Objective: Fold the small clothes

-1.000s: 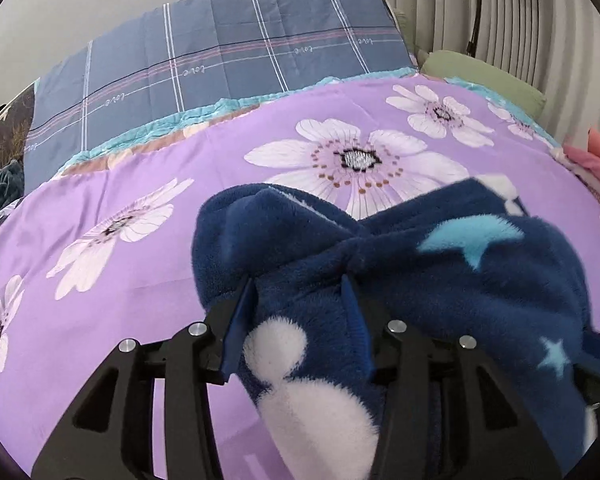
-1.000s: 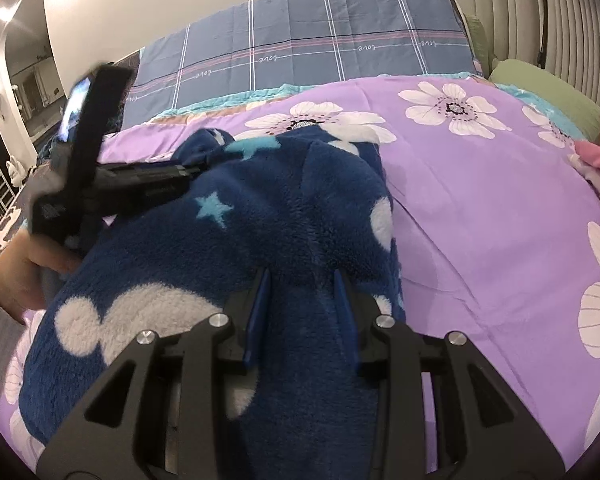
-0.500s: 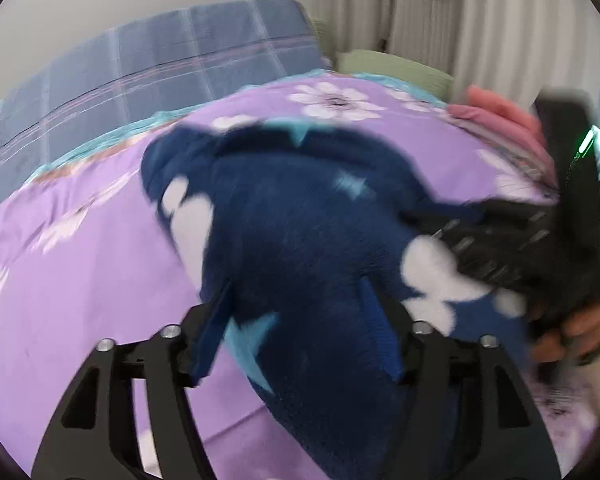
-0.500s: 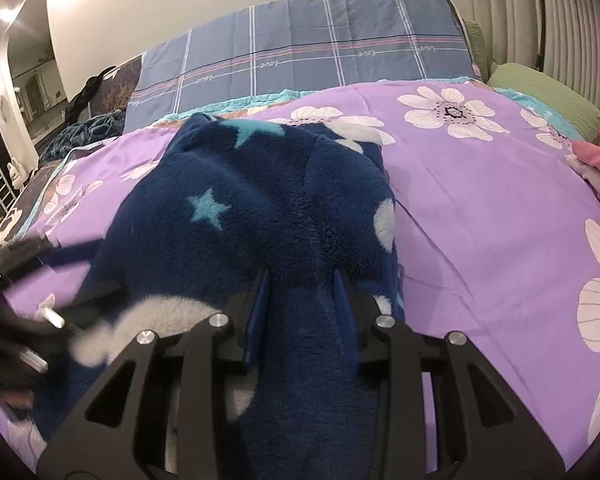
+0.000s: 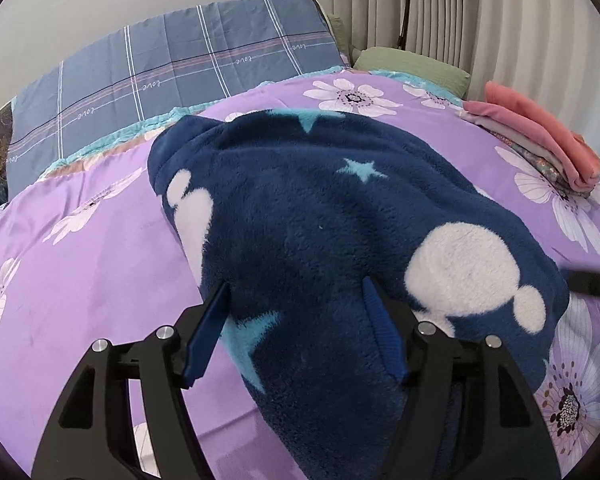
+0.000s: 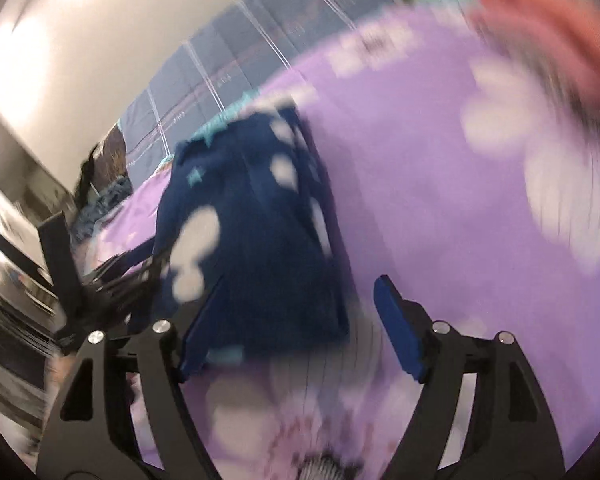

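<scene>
Covering the bed, a purple flowered quilt (image 5: 100,248) runs to a blue plaid pillow (image 5: 172,72) far off, curtains (image 5: 480,20) and a folded pink stack (image 5: 540,140) at right; the navy fleece garment (image 5: 340,216) lies mid-bed; the left gripper (image 5: 296,308) stands fairly wide, fleece bulging between its fingers; the right gripper (image 6: 300,304), blurred, gapes wide, holding nothing, beside the garment's near right corner.
</scene>
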### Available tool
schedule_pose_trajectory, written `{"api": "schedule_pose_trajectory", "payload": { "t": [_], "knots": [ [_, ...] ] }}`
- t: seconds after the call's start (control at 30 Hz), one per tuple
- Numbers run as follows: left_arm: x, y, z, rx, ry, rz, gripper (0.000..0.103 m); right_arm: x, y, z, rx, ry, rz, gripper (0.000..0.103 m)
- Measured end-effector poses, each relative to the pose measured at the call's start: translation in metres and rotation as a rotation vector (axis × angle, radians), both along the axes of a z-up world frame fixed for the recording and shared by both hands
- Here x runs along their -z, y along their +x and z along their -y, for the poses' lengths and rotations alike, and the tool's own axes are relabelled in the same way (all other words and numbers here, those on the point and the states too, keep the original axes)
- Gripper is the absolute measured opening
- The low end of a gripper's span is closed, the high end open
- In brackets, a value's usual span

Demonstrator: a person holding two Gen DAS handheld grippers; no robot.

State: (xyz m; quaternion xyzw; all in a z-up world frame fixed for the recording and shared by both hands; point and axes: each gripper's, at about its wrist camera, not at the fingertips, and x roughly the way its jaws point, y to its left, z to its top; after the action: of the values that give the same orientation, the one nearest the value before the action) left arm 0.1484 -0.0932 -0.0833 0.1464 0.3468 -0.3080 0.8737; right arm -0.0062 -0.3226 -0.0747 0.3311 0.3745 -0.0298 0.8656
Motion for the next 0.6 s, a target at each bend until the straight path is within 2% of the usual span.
{"api": "schedule_pose_trajectory", "payload": {
  "t": [0.03,0.1,0.2,0.27,0.37,0.43,0.53,0.6],
  "knots": [
    [0.000,0.000,0.000,-0.001,-0.004,0.000,0.069,0.011,-0.006,0.003,0.001,0.096,-0.027,0.079],
    [0.000,0.000,-0.001,-0.003,-0.012,-0.003,0.069,0.021,-0.010,0.000,-0.024,0.195,-0.047,0.082],
    [-0.001,0.001,-0.001,-0.009,-0.014,-0.003,0.069,0.032,-0.007,-0.007,-0.044,0.281,-0.054,0.087],
    [-0.001,0.001,-0.002,-0.012,-0.014,-0.005,0.069,0.042,0.003,-0.009,-0.005,0.348,-0.085,0.089],
    [-0.001,0.000,-0.002,-0.017,-0.019,-0.009,0.069,0.042,0.019,-0.013,0.026,0.377,-0.068,0.093],
    [-0.001,0.001,-0.003,-0.019,-0.025,-0.013,0.069,0.044,0.035,-0.018,0.041,0.394,-0.061,0.101],
    [-0.001,0.002,-0.005,-0.023,-0.040,-0.016,0.069,0.044,0.050,-0.023,0.106,0.372,-0.050,0.101],
    [-0.003,0.005,-0.009,-0.035,-0.066,-0.026,0.076,0.045,0.052,-0.024,0.145,0.372,-0.044,0.101]
  ]
}}
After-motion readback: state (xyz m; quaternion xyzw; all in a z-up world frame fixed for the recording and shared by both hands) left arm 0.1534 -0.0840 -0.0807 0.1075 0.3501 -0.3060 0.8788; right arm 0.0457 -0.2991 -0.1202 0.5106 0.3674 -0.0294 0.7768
